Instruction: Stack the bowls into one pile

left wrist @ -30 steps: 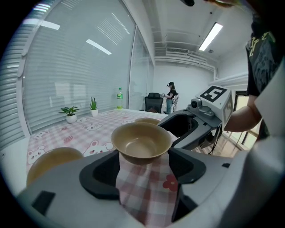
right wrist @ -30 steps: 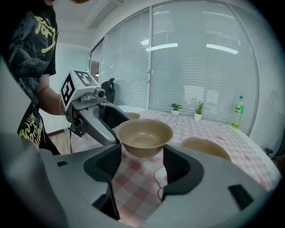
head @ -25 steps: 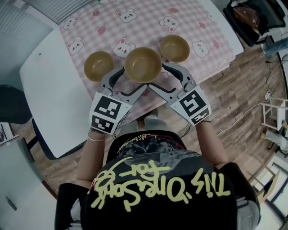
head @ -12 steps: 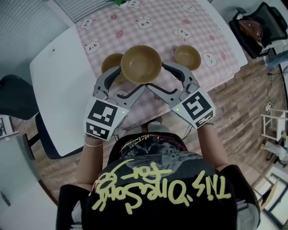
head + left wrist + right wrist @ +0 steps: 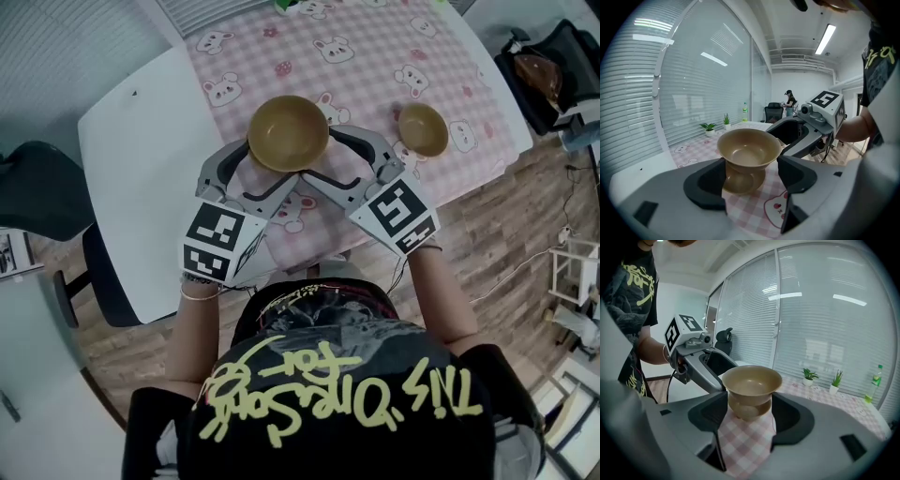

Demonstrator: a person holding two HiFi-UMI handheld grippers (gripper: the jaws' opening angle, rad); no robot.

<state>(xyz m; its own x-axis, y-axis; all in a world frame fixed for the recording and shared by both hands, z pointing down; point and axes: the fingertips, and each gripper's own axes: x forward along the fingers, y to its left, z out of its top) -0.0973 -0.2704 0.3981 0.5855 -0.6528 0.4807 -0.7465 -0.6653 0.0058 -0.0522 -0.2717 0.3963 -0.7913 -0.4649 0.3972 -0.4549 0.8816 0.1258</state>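
Since a second ago the big bowl (image 5: 288, 133) has gone up off the cloth and over to the left. It now hangs right above the bowl that stood at its left side, so the head view no longer shows that one. The two gripper views show this second bowl (image 5: 740, 180) just under the big bowl's base. Whether the two touch cannot be told.

The big bowl is upright, mouth up and empty, and both grippers carry it between them. The left gripper (image 5: 272, 167) has its jaws spread wide around the lower body of the bowl, one jaw against each side under the flared rim. The right gripper (image 5: 319, 155) comes in from the other side and grips the bowl the same way, its jaws equally wide. In the head view the fingers of the two cross beneath the bowl.

The third bowl (image 5: 423, 128) stands alone to the right, well apart from the others. All of this is over a pink checked cloth (image 5: 375, 47) printed with bunnies, which covers part of a white surface (image 5: 141, 169).
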